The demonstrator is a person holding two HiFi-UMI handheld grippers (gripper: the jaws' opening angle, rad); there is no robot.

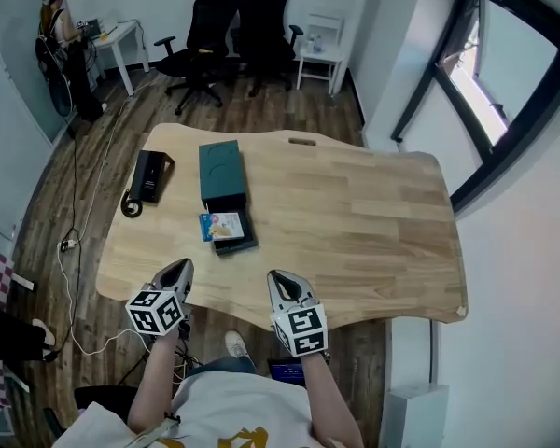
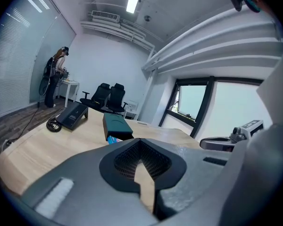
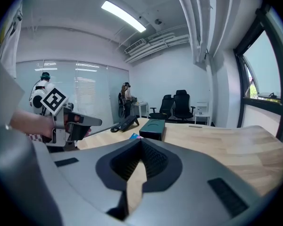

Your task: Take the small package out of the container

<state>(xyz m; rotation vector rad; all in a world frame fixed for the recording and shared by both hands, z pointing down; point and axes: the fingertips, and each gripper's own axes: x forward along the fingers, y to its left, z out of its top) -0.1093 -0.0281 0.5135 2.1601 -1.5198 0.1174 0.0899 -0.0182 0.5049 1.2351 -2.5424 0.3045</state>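
A dark green box container [image 1: 219, 168] lies on the wooden table [image 1: 373, 222], with its black drawer [image 1: 235, 239] slid out toward me. In the drawer rests a small colourful package [image 1: 222, 224]. My left gripper [image 1: 179, 269] and right gripper [image 1: 279, 279] hover at the table's near edge, both shut and empty, well short of the drawer. In the left gripper view, past the shut left gripper [image 2: 142, 160], the container [image 2: 118, 124] shows with the package's blue edge [image 2: 112, 139]. The right gripper view looks over the right gripper [image 3: 139, 161] at the container [image 3: 153, 127] and package [image 3: 133, 136].
A black desk phone [image 1: 149, 177] with a coiled cord sits left of the container. Office chairs [image 1: 233, 26] and a small white table [image 1: 319, 59] stand behind the table. A person [image 1: 61, 26] stands at a far desk. A window runs along the right.
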